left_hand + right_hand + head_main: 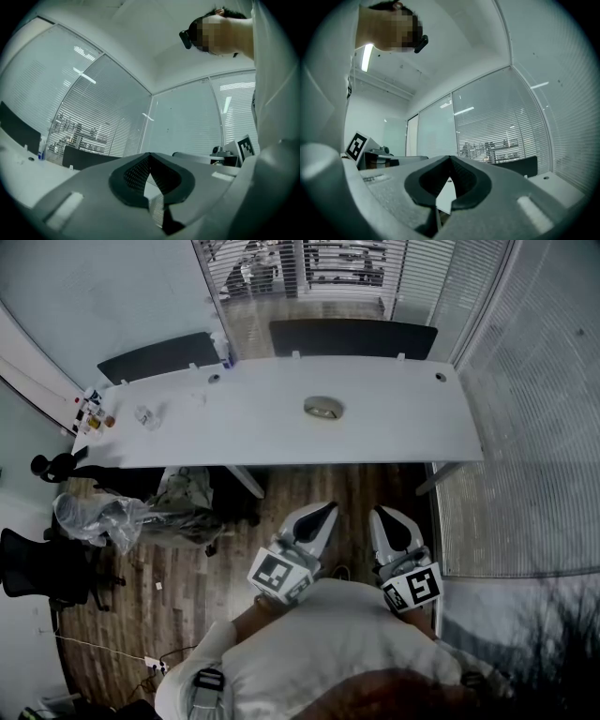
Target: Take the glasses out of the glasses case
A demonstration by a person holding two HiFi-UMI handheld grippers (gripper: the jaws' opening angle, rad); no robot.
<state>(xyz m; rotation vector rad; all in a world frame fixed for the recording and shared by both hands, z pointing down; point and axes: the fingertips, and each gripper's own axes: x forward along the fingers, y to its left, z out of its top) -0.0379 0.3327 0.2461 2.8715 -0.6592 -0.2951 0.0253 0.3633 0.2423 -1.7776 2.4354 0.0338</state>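
1. White tabletop [394, 427] runs across the middle of the head view, long & mostly bare. Glass walls w/ blinds [525, 409] stand behind it and to the right.
2. Wood floor [309, 486] lies between the tabletop and the person. A clear plastic bag [98, 517] is crumpled on it at left.
3. Black chairs [352, 337], two of them, sit side by side at the tabletop's far edge.
4. Person's white shirt [328, 643] is at the bottom, w/ both tools held just in front of it, well apart from the tabletop.
5. Now the left tongs [324, 512]: closed tip to tip, dark pads [136, 176] w/ nothing between them, pointing roughly level.
6. Same for the right tongs [384, 515]: closed, empty, just beside the left pair.
7. Glasses case [323, 408] is a small oval lying alone near the tabletop's centre, far from both tongs. Too small to tell if the lid's up.
8. Small bottles [94, 416] are clustered at the tabletop's left end.
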